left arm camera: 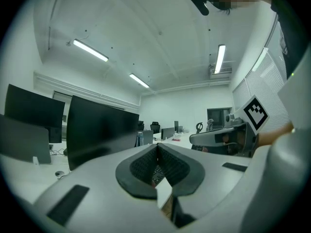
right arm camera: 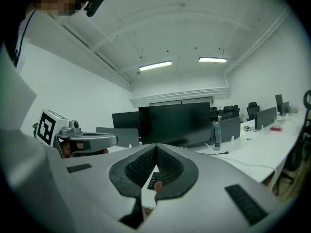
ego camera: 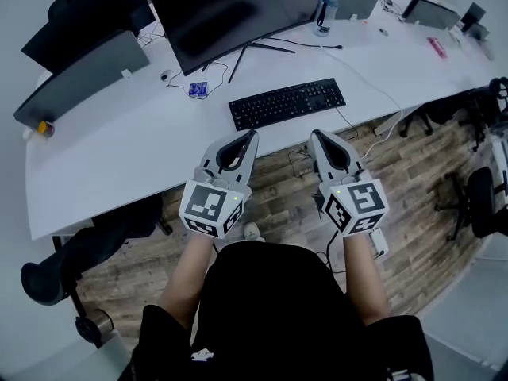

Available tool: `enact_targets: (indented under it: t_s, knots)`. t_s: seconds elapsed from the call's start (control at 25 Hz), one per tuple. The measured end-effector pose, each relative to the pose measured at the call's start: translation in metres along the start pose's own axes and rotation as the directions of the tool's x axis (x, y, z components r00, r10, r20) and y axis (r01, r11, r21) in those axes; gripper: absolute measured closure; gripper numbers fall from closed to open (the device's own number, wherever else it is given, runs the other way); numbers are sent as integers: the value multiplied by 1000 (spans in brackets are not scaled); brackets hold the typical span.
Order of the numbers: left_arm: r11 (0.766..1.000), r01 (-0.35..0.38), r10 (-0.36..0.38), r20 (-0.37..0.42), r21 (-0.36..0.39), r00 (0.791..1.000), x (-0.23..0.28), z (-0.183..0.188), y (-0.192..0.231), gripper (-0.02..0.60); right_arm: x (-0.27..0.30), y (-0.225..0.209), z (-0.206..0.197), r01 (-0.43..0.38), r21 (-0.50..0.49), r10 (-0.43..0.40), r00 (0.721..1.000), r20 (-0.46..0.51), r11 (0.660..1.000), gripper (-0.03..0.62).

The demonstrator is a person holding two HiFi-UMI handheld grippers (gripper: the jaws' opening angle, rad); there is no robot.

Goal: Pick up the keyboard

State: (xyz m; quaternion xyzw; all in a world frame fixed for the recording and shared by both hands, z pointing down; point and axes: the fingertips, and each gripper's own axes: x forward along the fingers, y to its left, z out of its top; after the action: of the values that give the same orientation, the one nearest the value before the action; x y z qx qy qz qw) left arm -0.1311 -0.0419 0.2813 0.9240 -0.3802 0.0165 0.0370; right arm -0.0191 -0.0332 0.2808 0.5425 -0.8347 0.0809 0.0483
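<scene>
2 claws, 1 keyboard, 1 bottle, 2 marker cubes (one per claw).

Person in a black top, forearms out in front, side by side, roughly parallel. Left claw (ego camera: 251,136) and right claw (ego camera: 316,135) are held about level, tips aimed at the bench (ego camera: 119,157). Both hang over the wood floor (ego camera: 278,189), tips right at the bench's near edge, no contact with it that I can see.

Left claw: pads pressed together, nothing pinched. Right claw: same, pressed together, empty. Each gripper view shows the other claw off to the side.

Keyboard (ego camera: 287,102): black, flat on the white bench, close to the near edge, just beyond the claw tips and roughly centred between them. Neither claw touches it. A slice of it shows below the pad tips in the right gripper view.

Behind the keyboard: 1 large dark monitor (ego camera: 238,10), screen off, its stand legs on the bench. Small blue item (ego camera: 198,89) left of the stand.

Bottle (ego camera: 327,10): upright on the bench, right of the monitor, far side. Contents not readable.

More screens left and far right, well apart from the keyboard.
</scene>
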Motion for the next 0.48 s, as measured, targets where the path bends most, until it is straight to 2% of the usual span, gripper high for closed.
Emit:
enact_targets:
  t_s: [0.48]
  knots:
    - [998, 56, -56, -19, -14, 998, 9, -15, 27, 574, 25, -6, -5, 72, -11, -72, 997, -15, 997, 589]
